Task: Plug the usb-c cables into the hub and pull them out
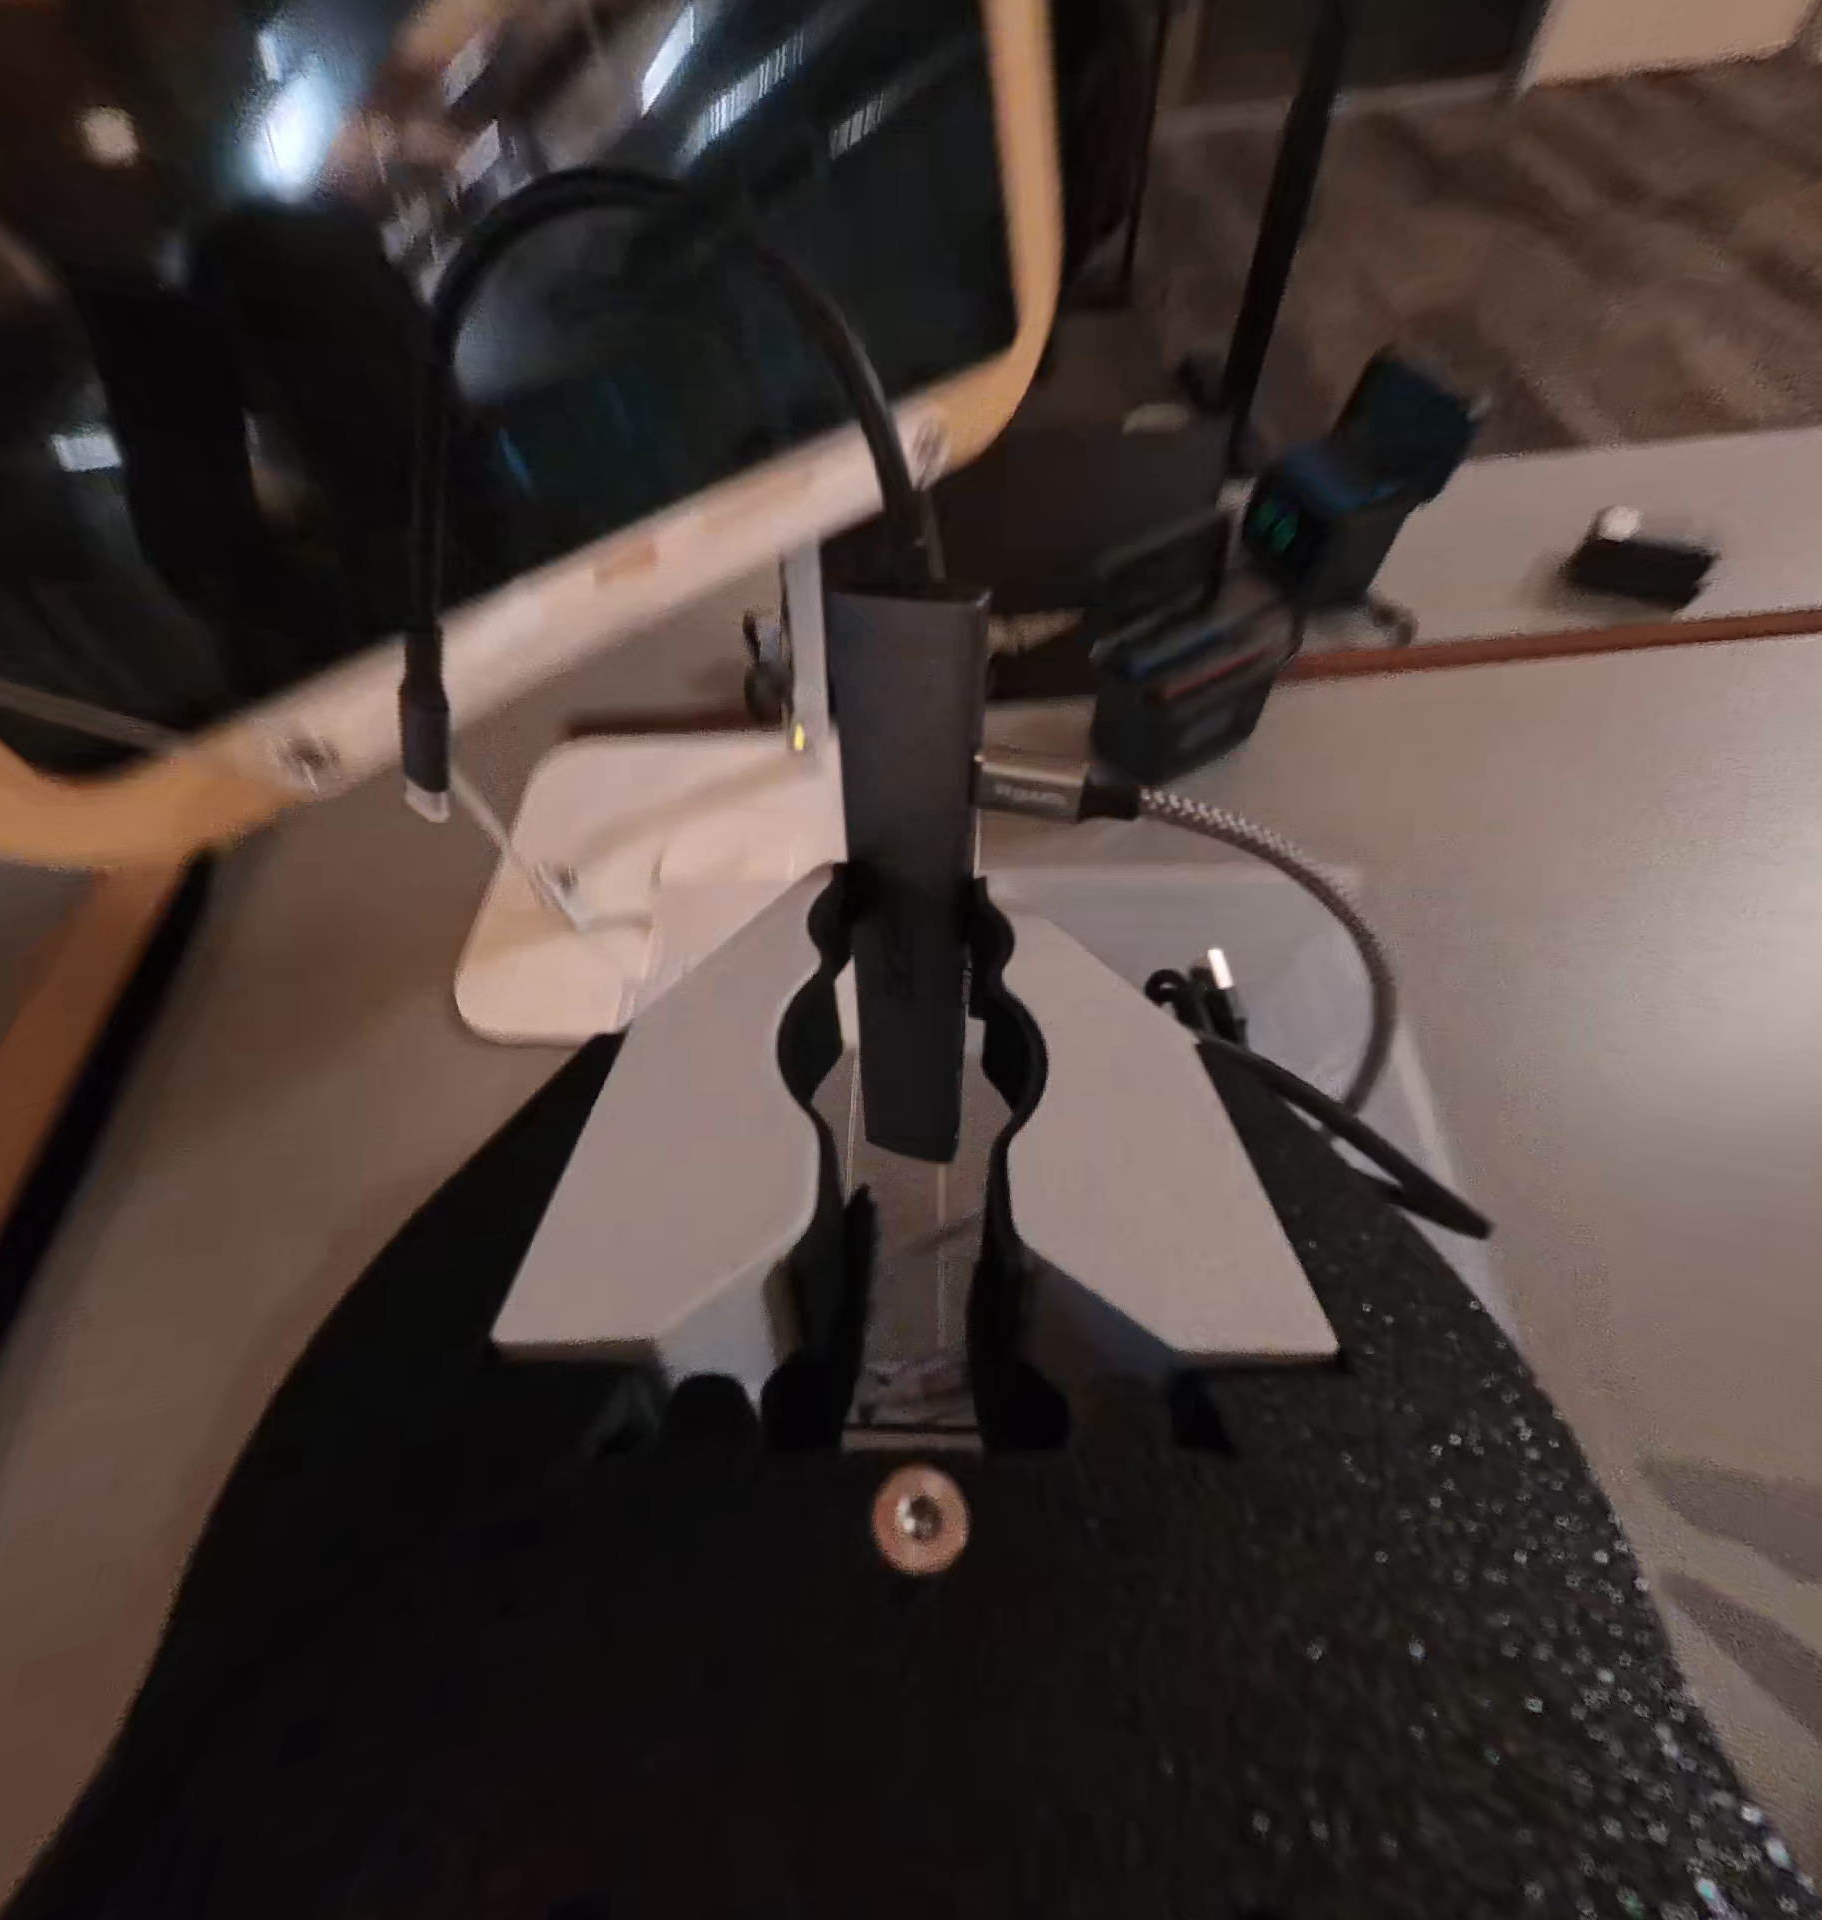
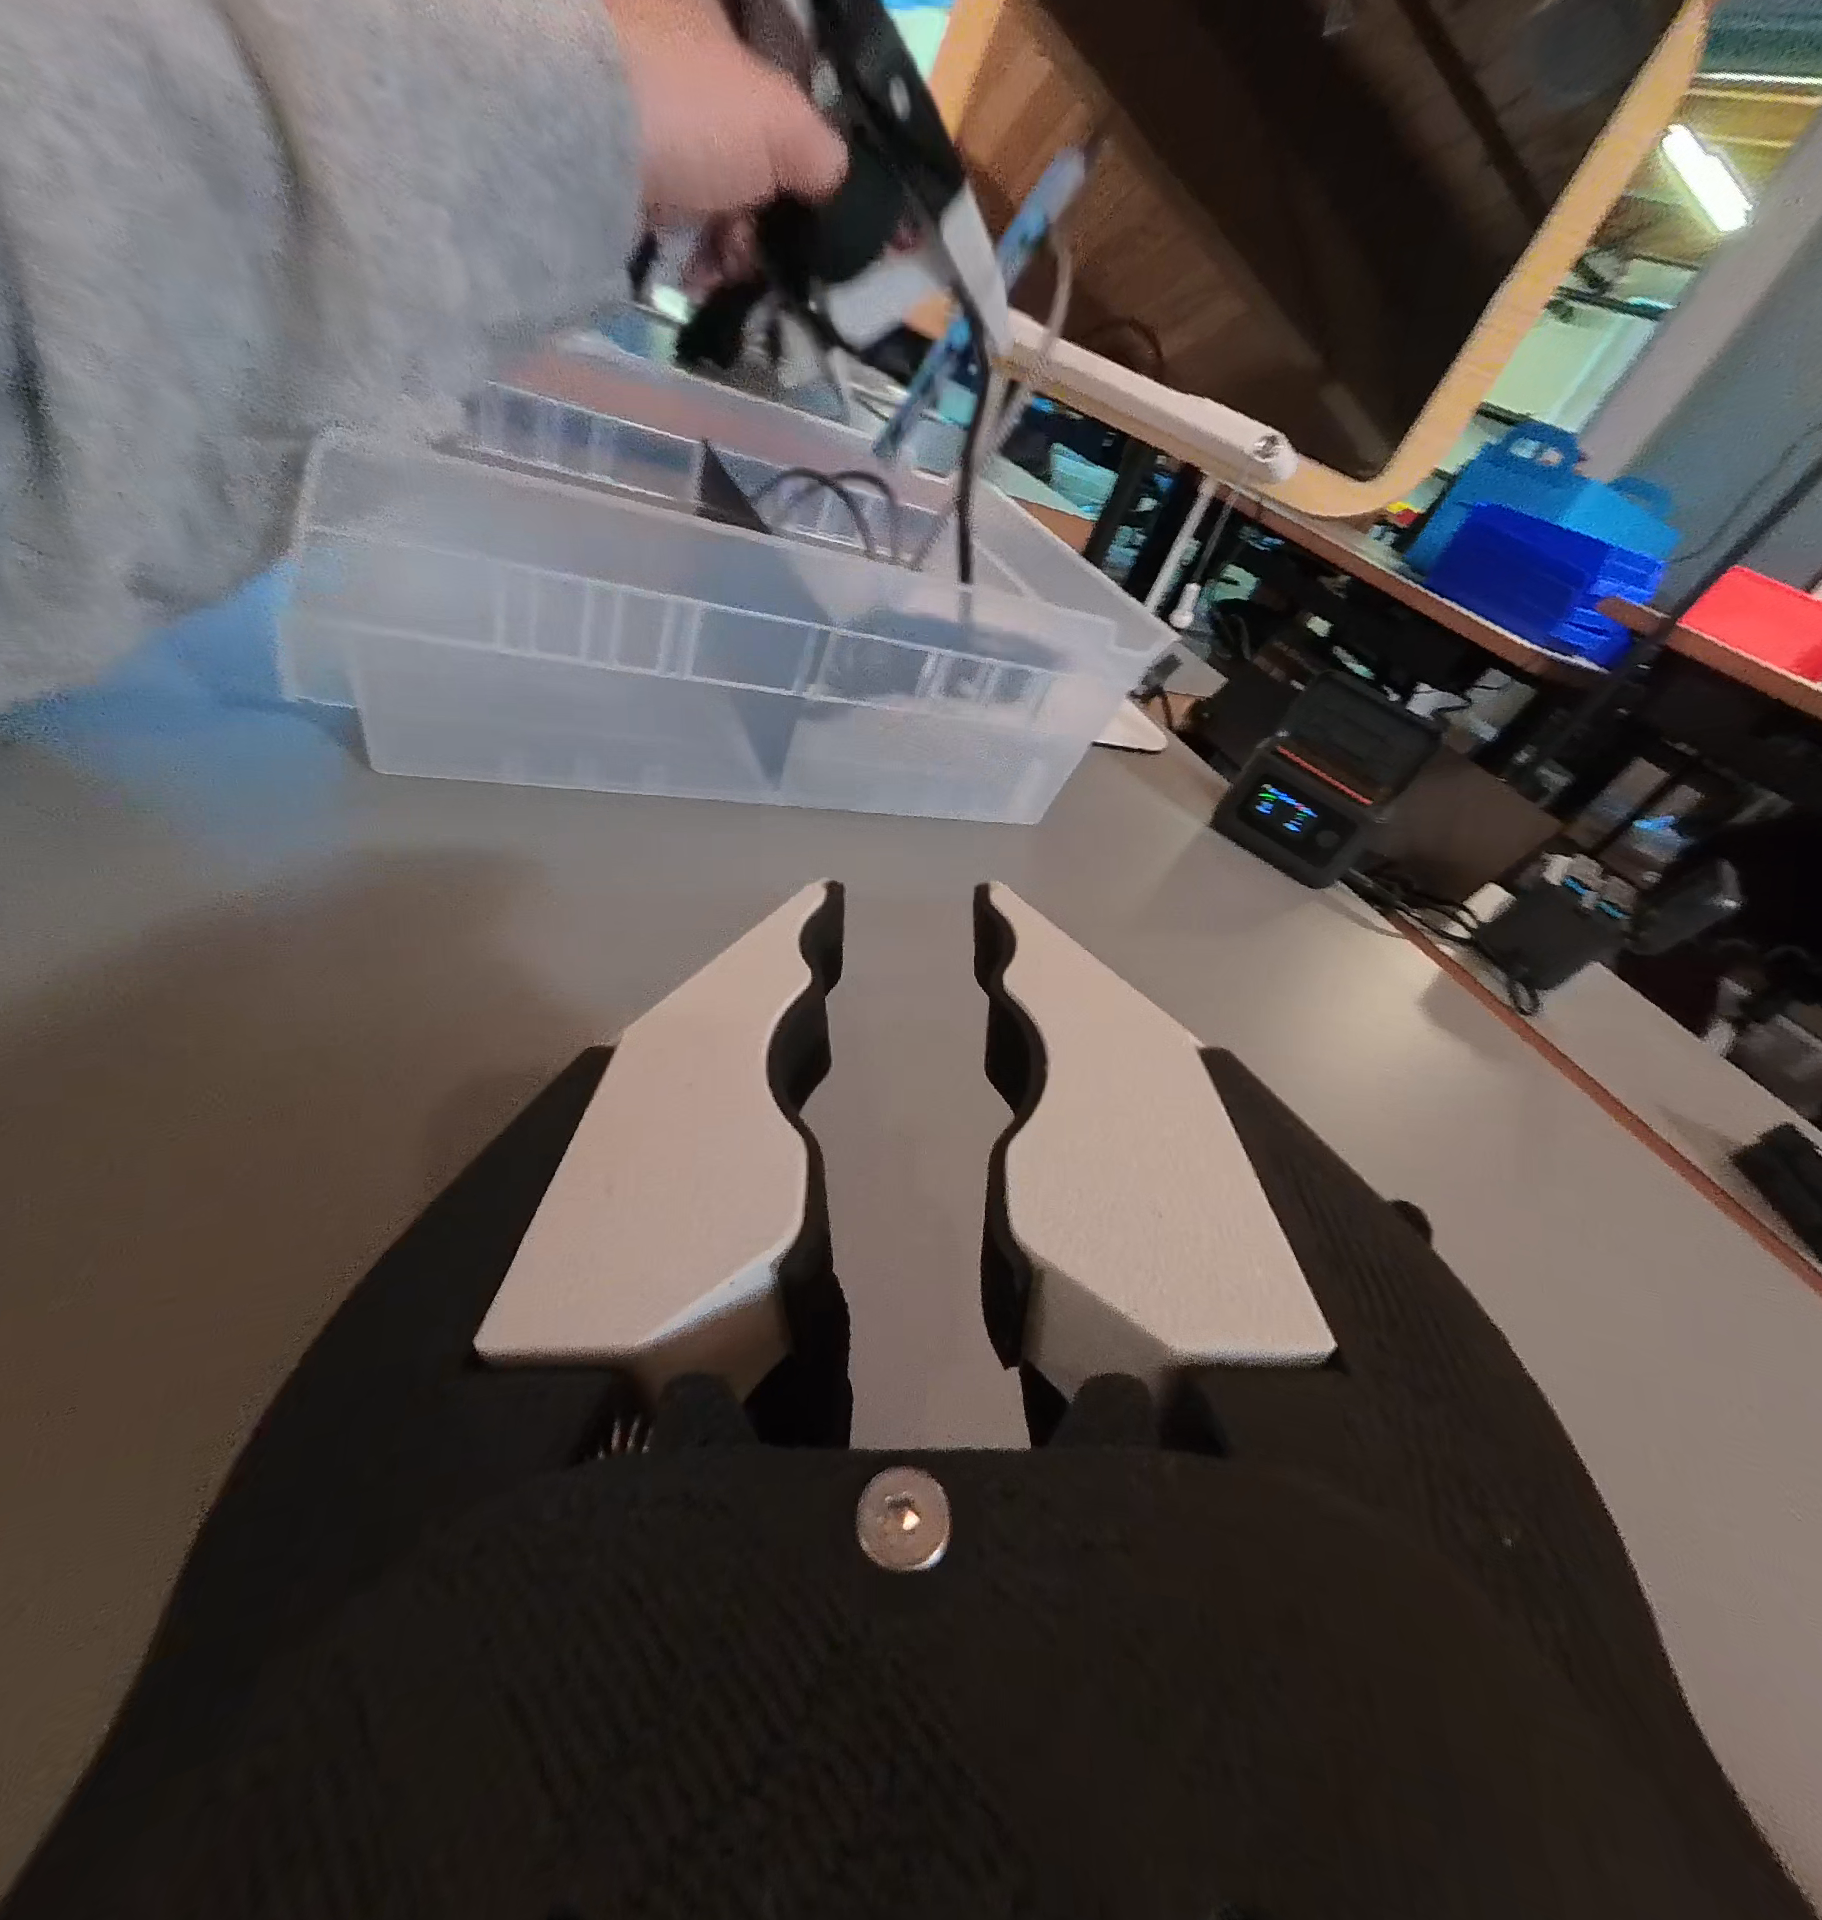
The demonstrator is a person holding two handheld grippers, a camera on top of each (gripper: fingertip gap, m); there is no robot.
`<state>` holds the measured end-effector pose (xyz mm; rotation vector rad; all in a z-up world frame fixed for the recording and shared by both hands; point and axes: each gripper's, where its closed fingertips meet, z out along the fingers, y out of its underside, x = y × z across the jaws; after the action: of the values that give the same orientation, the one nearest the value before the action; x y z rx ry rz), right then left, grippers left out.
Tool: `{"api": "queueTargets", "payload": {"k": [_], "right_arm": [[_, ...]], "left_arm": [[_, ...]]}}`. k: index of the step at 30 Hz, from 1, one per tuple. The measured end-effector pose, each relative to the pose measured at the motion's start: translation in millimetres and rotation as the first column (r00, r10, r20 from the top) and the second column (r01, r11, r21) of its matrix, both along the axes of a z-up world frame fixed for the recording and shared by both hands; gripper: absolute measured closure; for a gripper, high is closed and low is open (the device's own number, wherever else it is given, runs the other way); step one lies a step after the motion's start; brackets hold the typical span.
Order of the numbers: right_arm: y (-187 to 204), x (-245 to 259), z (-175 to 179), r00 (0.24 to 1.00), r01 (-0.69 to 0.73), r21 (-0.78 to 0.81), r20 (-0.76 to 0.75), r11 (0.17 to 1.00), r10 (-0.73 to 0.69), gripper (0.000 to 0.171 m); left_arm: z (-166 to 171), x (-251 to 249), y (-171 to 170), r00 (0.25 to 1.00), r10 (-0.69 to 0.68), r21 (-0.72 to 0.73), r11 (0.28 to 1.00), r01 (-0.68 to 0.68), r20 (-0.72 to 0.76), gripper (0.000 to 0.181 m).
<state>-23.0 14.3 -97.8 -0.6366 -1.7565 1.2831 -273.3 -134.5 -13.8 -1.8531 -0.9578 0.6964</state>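
I'm looking at a smooth matte grey desk with a thin reddish-brown edge strip. Biggest thing on it is a frosted translucent plastic bin, rectangular, ribbed along the rim, with dark cables lying inside it.

My left hand-held gripper has pale grey wedge-shaped fingers with black wavy rubbery liners, and it's pinching the hub, a slim dark grey slab with a satin finish, held up off the desk and pointing away from me. The hub's own black cable arcs out of the far end in a big loop and its metal plug dangles free on the left. On the hub's right side, a braided grey cable with a metal-shelled connector sits plugged in and curves down toward the bin. Another thin black cable with a bare silver tip lies just right of my fingers.

My right hand-held gripper is spread, nothing between the jaws, sitting low over bare desk. From there I see a grey knit sleeve and a hand, quite blurred.

Small stuff: a boxy black device with a lit little screen at the far edge.
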Motion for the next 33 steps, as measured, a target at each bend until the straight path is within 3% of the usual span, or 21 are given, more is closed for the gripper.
{"api": "queueTargets", "payload": {"k": [1, 5, 8, 11, 13, 16, 19, 25, 28, 33], "right_arm": [[5, -2, 1, 0.999, 0.034, 0.008, -0.011, 0.999, -0.034, 0.148], [25, -9, 7, 0.988, 0.148, 0.005, -0.048, 0.989, -0.147, 0.149], [39, -11, 14, 0.976, 0.204, -0.036, -0.062, 0.978, -0.206, 0.149], [57, -12, 24, 0.955, 0.276, -0.093, -0.088, 0.957, -0.284, 0.149], [72, -9, 36, 0.928, 0.329, -0.145, -0.132, 0.933, -0.347, 0.148], [94, 3, 60, 0.874, 0.377, -0.237, -0.231, 0.896, -0.429, 0.148], [111, 15, 79, 0.809, 0.409, -0.297, -0.320, 0.863, -0.493, 0.149], [129, 26, 91, 0.747, 0.437, -0.361, -0.365, 0.824, -0.556, 0.148], [126, 27, 95, 0.758, 0.415, -0.362, -0.369, 0.835, -0.538, 0.148], [106, 20, 90, 0.864, 0.283, -0.355, -0.309, 0.891, -0.398, 0.143]], "left_arm": [[23, 8, 8, 0.997, -0.030, 0.005, 1.000, 0.030, -0.067, 0.161], [121, 45, 43, 0.946, -0.129, 0.015, 0.990, 0.140, -0.298, 0.161], [185, 73, 71, 0.897, -0.204, 0.020, 0.973, 0.230, -0.393, 0.161], [230, 98, 105, 0.852, -0.297, 0.025, 0.940, 0.340, -0.431, 0.160], [241, 113, 131, 0.827, -0.362, 0.022, 0.912, 0.411, -0.431, 0.160], [220, 131, 172, 0.805, -0.446, 0.012, 0.872, 0.489, -0.391, 0.160], [170, 140, 204, 0.805, -0.475, -0.013, 0.864, 0.504, -0.355, 0.161], [62, 143, 232, 0.841, -0.413, 0.019, 0.894, 0.447, -0.349, 0.161], [27, 149, 240, 0.825, -0.413, 0.035, 0.887, 0.460, -0.385, 0.161], [-12, 167, 245, 0.783, -0.452, -0.007, 0.868, 0.497, -0.426, 0.161]]}}
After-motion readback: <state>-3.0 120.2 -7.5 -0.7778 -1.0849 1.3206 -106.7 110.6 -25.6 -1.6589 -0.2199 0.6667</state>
